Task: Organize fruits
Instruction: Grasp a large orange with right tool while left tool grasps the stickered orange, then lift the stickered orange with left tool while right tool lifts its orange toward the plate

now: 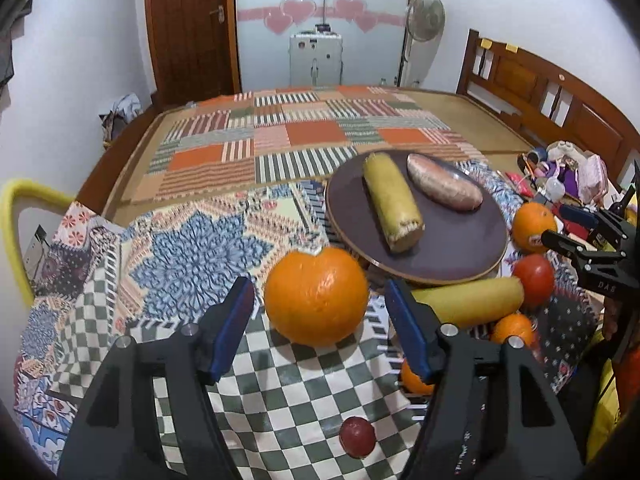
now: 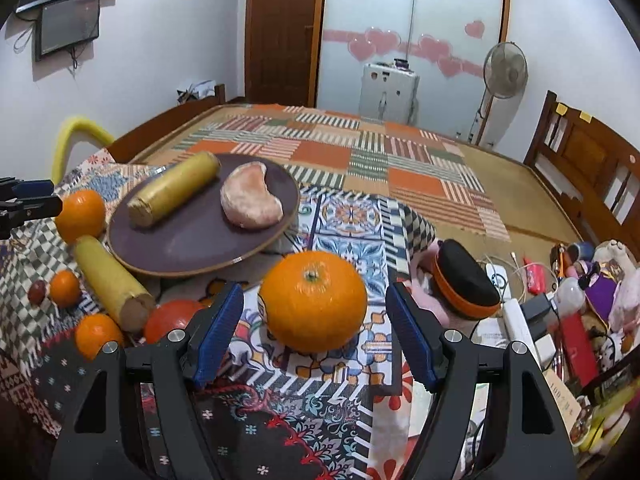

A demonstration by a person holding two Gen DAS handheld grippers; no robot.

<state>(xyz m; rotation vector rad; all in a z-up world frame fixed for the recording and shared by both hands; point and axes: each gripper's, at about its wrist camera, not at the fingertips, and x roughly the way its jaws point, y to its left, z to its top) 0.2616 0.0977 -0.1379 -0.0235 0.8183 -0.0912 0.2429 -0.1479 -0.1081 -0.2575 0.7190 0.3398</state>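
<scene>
My left gripper (image 1: 318, 304) is open, its blue pads either side of a large orange (image 1: 316, 296) on the checked cloth, not touching it. My right gripper (image 2: 314, 320) is open around a second large orange (image 2: 314, 300) on the patterned cloth. A dark round plate (image 1: 440, 252) holds a yellow-green corn cob (image 1: 392, 206) and a pinkish sweet potato (image 1: 444, 188); the plate also shows in the right wrist view (image 2: 192, 240). A second cob (image 2: 112, 280), a tomato (image 2: 172, 320), small oranges (image 2: 64, 288) and a small dark red fruit (image 1: 357, 437) lie loose.
A black and orange case (image 2: 464, 280), cables, toys and boxes (image 2: 560, 312) crowd the right side. A wooden headboard (image 1: 540, 88) stands at the right. A yellow padded rail (image 1: 12, 220) is at the left. The patchwork mat (image 1: 300, 136) stretches beyond the plate.
</scene>
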